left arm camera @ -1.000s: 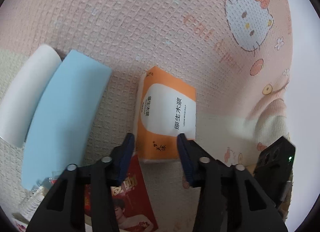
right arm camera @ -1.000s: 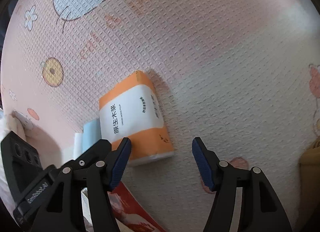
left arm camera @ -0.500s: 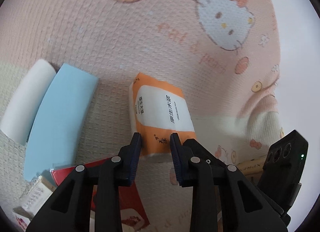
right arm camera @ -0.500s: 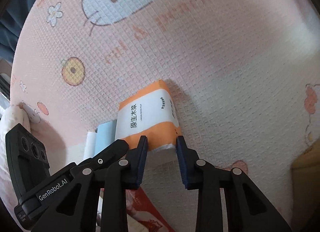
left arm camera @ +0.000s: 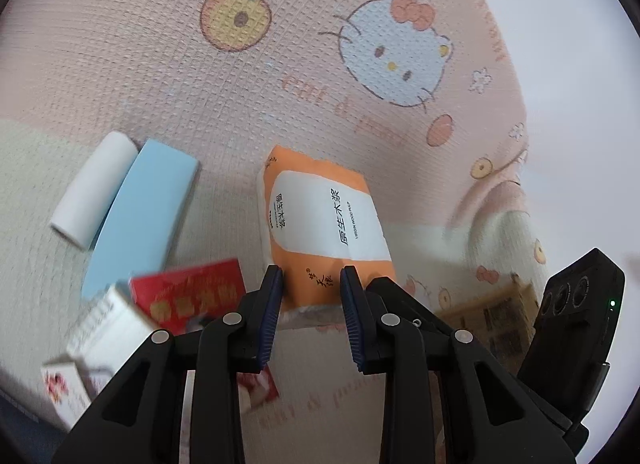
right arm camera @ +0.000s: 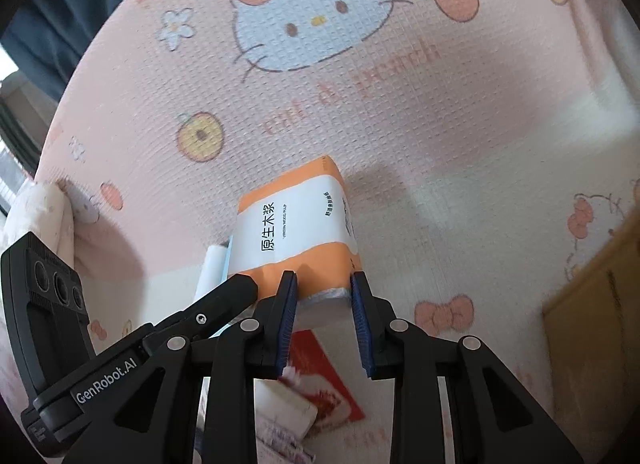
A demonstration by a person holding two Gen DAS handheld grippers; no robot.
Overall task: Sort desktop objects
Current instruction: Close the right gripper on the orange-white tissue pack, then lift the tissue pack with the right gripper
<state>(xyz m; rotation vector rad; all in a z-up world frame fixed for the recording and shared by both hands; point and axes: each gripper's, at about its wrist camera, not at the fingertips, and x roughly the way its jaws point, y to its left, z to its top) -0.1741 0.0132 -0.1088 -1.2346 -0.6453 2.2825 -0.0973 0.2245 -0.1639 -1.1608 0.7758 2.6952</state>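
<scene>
Gripping one orange-and-white tissue pack (left arm camera: 320, 219) from two sides, both grippers are seen clamped on its near end. The left gripper (left arm camera: 312, 284) has its blue pads pressed against the pack's orange lower edge, and the right gripper (right arm camera: 324, 290) is clenched on the same end, so the pack is held between two pairs of jaws. The pack is seen lifted clear of the pink cartoon-cat cloth (left arm camera: 160, 63) that covers the surface below, with its shadow cast on the cloth in the right wrist view. A light blue flat pad (left arm camera: 140, 211) and a white roll (left arm camera: 90, 187) are laid side by side, touching, on the cloth to the left of the pack. A red printed card (left arm camera: 188, 292) and a white box (left arm camera: 104, 328) are blurred near the left gripper, beneath the pack's near end. A brown cardboard box (right arm camera: 600, 300) is partly seen at the right edge. The black camera housing (right arm camera: 44, 304) of the left gripper is caught at the left of the right wrist view.
</scene>
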